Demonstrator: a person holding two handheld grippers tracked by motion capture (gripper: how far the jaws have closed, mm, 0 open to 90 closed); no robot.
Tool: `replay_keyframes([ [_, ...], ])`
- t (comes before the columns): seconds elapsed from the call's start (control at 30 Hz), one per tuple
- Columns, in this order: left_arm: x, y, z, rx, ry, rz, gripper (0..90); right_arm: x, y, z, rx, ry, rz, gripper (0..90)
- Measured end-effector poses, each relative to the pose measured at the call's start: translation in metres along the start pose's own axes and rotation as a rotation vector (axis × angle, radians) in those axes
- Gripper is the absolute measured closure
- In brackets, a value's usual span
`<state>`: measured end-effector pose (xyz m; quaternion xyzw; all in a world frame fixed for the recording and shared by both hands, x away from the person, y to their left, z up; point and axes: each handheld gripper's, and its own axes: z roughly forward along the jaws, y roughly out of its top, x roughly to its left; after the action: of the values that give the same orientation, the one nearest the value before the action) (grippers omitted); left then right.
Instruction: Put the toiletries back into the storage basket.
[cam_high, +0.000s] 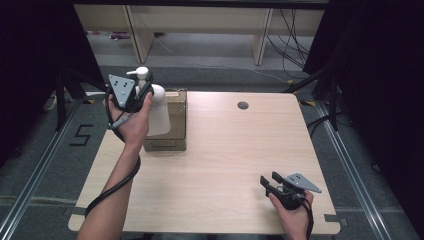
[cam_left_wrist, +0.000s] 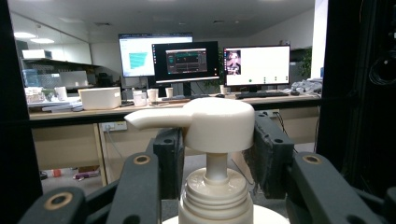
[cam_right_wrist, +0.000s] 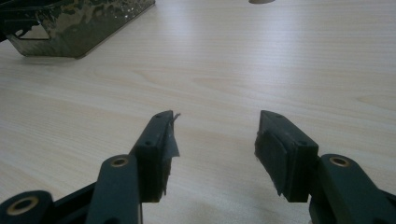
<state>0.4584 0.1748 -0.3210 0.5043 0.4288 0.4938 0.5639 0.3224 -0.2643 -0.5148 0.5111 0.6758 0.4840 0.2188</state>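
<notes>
Gripping white pump bottle (cam_left_wrist: 215, 140), left gripper (cam_left_wrist: 215, 161) apparently clamped below its head

The bottle (cam_high: 159, 112) has its lower body hidden behind the hand (cam_high: 131, 122) in the high view and cut off by the bottom edge in the left gripper view. The box (cam_right_wrist: 70, 23) is cropped in the right gripper view.

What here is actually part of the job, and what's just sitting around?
In use:
white pump bottle, gripped by the left gripper
brown basket under the bottle

Lying about:
right gripper, open and empty over the table
monitors on the far desk
cables on the floor
</notes>
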Motion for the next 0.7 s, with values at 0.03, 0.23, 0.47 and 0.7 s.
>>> replay_keyframes([
  [0.03,0.0,-0.001,0.001,0.002,-0.002,0.001,59.2,0.0,0.0,0.0,-0.001,0.0,-0.005,47.3],
  [0.23,-0.001,-0.004,0.002,0.011,-0.009,-0.001,59.2,0.0,0.0,0.0,-0.001,0.0,-0.003,47.3],
  [0.47,-0.001,-0.008,0.003,0.026,-0.009,0.001,59.2,0.0,0.0,0.0,0.001,0.001,0.001,47.3],
  [0.7,-0.001,-0.013,0.003,0.039,-0.008,0.002,59.2,0.001,0.0,0.0,0.002,0.005,0.009,47.3],
])
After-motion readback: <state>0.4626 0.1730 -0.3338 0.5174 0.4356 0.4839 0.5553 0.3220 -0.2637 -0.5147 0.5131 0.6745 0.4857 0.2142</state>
